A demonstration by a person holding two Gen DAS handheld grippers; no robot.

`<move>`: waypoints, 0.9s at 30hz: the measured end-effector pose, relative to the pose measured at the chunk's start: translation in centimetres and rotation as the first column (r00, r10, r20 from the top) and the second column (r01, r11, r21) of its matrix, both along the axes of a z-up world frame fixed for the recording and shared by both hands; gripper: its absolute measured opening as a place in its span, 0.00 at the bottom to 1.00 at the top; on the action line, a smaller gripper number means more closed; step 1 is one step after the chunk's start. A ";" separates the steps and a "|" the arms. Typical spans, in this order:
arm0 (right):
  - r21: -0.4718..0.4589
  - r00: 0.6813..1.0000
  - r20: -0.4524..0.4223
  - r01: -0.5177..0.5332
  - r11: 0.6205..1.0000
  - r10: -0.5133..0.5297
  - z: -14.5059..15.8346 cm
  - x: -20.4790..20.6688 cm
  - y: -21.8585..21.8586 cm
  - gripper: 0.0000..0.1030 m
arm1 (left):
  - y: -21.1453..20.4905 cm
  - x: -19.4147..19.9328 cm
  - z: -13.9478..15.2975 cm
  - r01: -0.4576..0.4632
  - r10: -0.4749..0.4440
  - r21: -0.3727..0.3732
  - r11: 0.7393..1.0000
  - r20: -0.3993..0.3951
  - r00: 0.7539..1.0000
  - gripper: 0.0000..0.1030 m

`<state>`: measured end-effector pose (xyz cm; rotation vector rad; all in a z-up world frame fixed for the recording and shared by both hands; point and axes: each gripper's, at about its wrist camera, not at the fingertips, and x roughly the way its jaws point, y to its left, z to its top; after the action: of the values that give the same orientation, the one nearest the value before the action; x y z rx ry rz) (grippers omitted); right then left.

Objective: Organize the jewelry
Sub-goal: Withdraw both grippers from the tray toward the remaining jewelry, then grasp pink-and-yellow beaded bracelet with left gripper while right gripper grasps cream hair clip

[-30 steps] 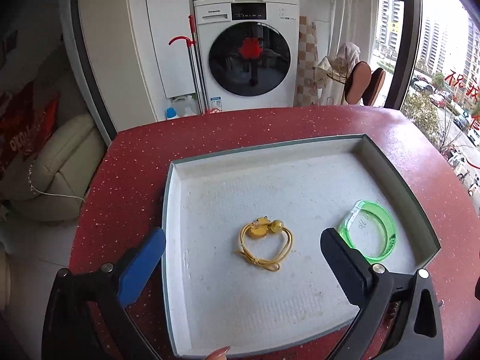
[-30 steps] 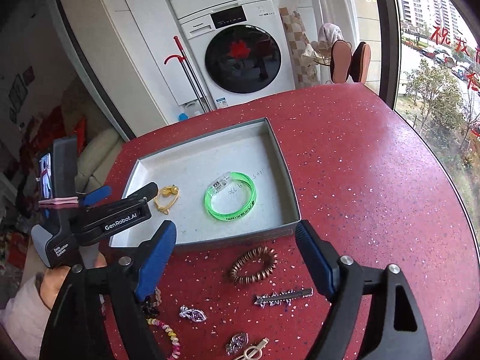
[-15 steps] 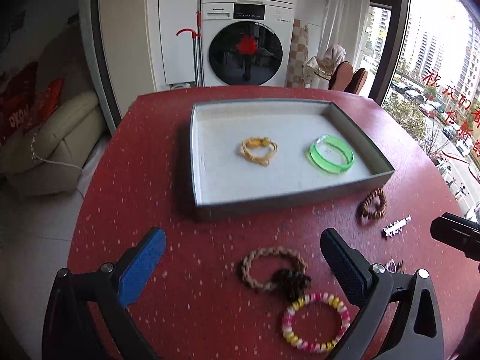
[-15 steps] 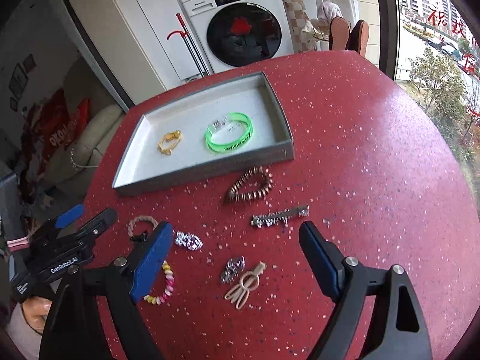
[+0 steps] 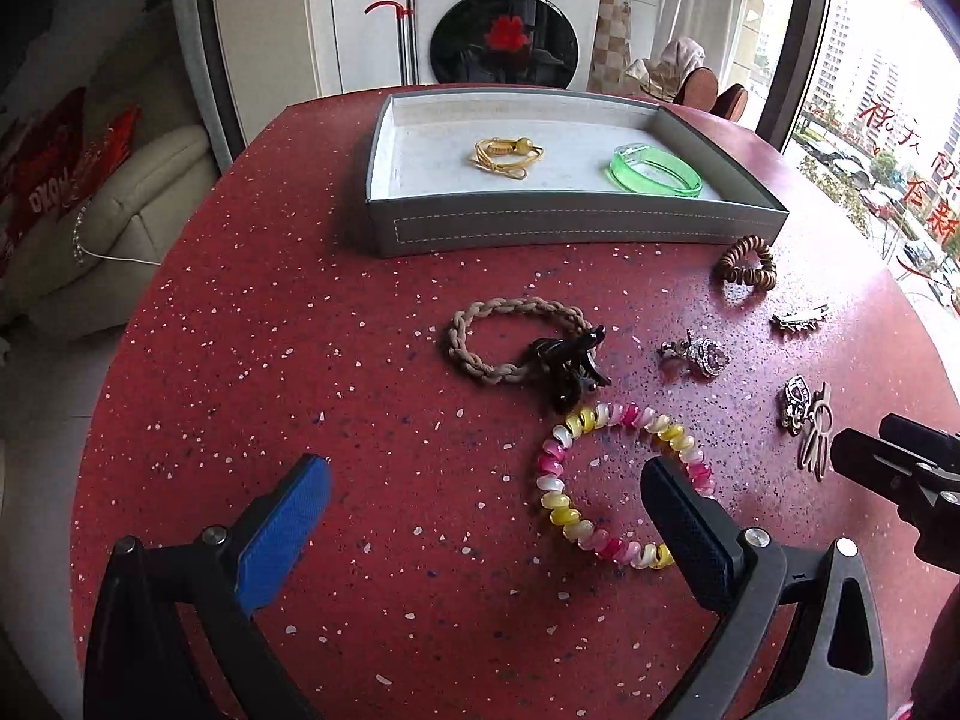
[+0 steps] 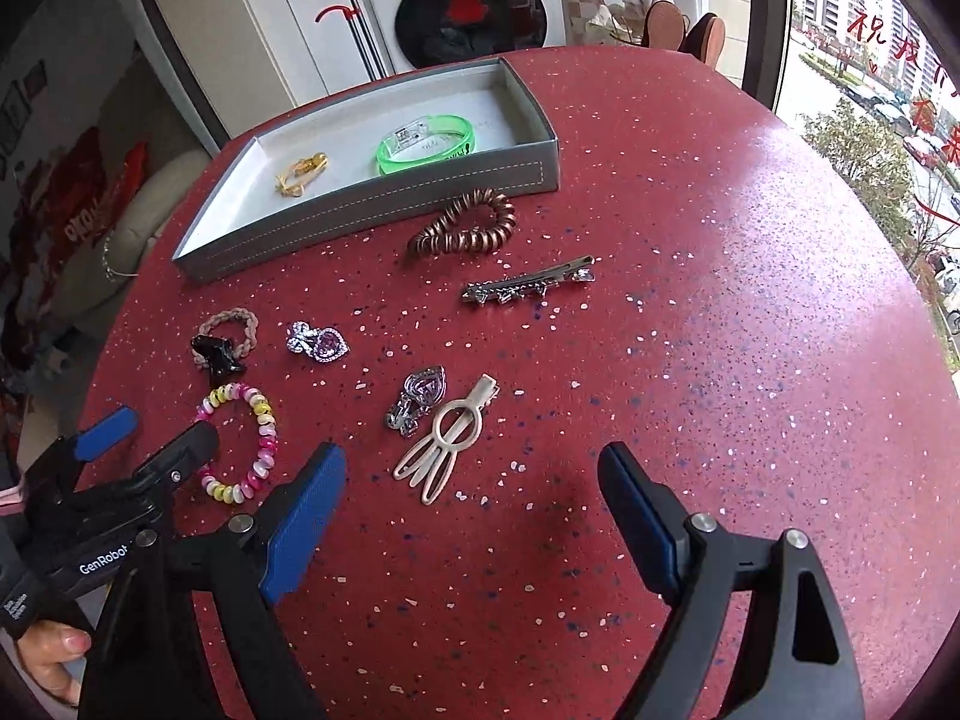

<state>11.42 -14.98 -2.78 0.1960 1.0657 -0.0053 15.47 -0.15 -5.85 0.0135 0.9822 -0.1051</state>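
Both claws, the left claw [image 5: 486, 498] and the right claw [image 6: 474, 492], are held released at the lower frame above the table [image 6: 720, 312], apparently so loose pieces like the coil bracelet [image 5: 606, 474] can be moved to the tray [image 5: 570, 222], seen upper centre.

Grey tray [image 5: 558, 222], upper centre: yellow cord bracelet [image 5: 506, 155] and green bangle [image 5: 655, 171] lie flat inside, apart. Loose on worktop: braided tan hair tie [image 5: 510, 333] with black clip [image 5: 570, 366]; pink-yellow spiral bracelet [image 5: 618, 474]; brown coil tie [image 6: 465, 225]; silver barrette [image 6: 528, 285]; beige clip [image 6: 447, 441]; two rhinestone brooches [image 6: 318, 343].
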 end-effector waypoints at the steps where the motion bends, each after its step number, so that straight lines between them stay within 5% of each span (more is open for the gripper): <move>1: -0.002 1.000 -0.003 0.003 1.000 -0.003 -0.1 0.1 0.0 0.86 | 0.1 -0.1 0.0 -0.004 0.004 -0.005 1.000 -0.001 1.000 1.00; 5: -0.033 1.000 -0.009 -0.004 0.999 0.004 -0.6 0.6 0.6 0.84 | 0.1 0.0 -0.1 -0.010 0.010 0.000 1.000 0.000 1.000 1.00; 15: -0.187 1.000 0.004 -0.013 0.982 0.014 -0.9 1.1 2.4 0.54 | -1.2 0.2 -0.4 0.019 -0.019 0.022 1.000 0.013 1.000 0.97; 19: -0.185 1.000 0.007 -0.017 0.983 0.018 -0.7 1.0 2.4 0.37 | -2.0 -0.2 0.0 0.053 -0.054 0.031 0.998 0.025 0.998 0.83; 21: -0.178 1.000 0.005 -0.016 0.984 0.017 -0.6 1.1 2.3 0.19 | -2.3 -0.4 0.2 0.073 -0.075 0.034 0.997 0.029 0.997 0.76; 24: -0.161 1.000 0.007 -0.011 0.987 0.012 -0.6 1.0 1.9 0.19 | -2.7 -0.5 0.4 0.100 -0.101 0.022 0.995 0.033 0.994 0.53; 26: -0.134 1.000 0.012 0.001 0.991 0.000 -0.6 0.9 1.3 0.19 | -3.0 -0.7 0.6 0.117 -0.119 0.034 0.993 0.038 0.992 0.29; 27: -0.108 1.000 0.014 0.009 0.994 -0.008 -0.5 0.9 0.8 0.19 | -3.0 -0.8 0.7 0.126 -0.127 0.031 0.992 0.037 0.991 0.29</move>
<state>12.29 -14.14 -3.26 0.1022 1.0477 -0.0692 14.69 -3.20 -5.19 0.1041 0.9431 -0.2063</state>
